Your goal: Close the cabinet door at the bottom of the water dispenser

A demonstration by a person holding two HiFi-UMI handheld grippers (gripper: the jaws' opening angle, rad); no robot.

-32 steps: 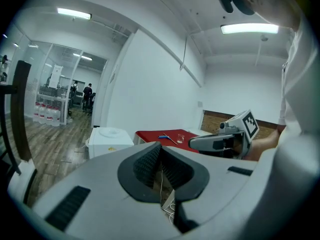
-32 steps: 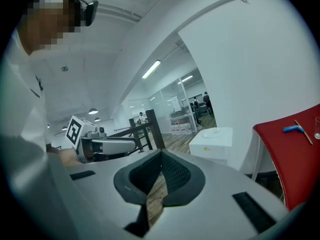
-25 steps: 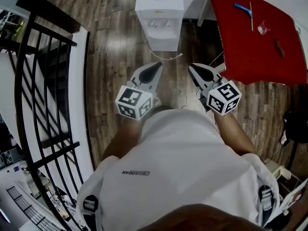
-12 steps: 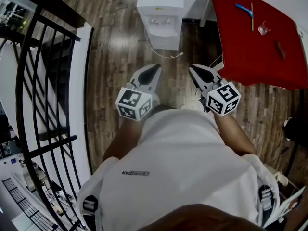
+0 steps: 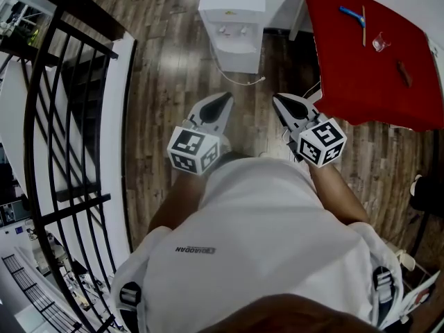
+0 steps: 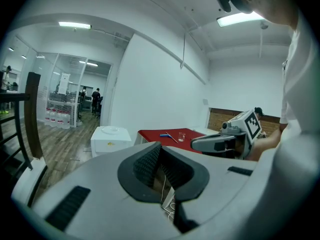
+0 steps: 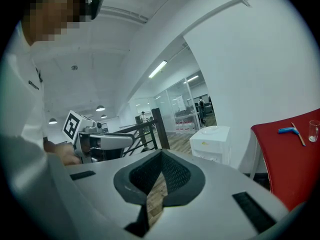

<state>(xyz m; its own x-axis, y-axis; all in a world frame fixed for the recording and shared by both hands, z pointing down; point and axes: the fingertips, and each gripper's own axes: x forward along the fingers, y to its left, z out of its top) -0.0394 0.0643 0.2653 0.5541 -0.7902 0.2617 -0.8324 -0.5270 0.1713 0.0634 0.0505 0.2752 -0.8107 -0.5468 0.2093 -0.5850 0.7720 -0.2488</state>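
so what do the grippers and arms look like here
The left gripper and right gripper are matching pale grey shells tapering to a point, with black textured pads inside. Each carries a white cube with black square markers. The person wears a white short-sleeved shirt.

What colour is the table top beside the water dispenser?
The table is red, clearest in the head view.

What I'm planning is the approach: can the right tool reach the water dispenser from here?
Probably not yet. The right tool, shut and empty, is held near the person's body, and a stretch of wood floor lies between it and the water dispenser. Nothing stands in the way, so stepping closer should do.
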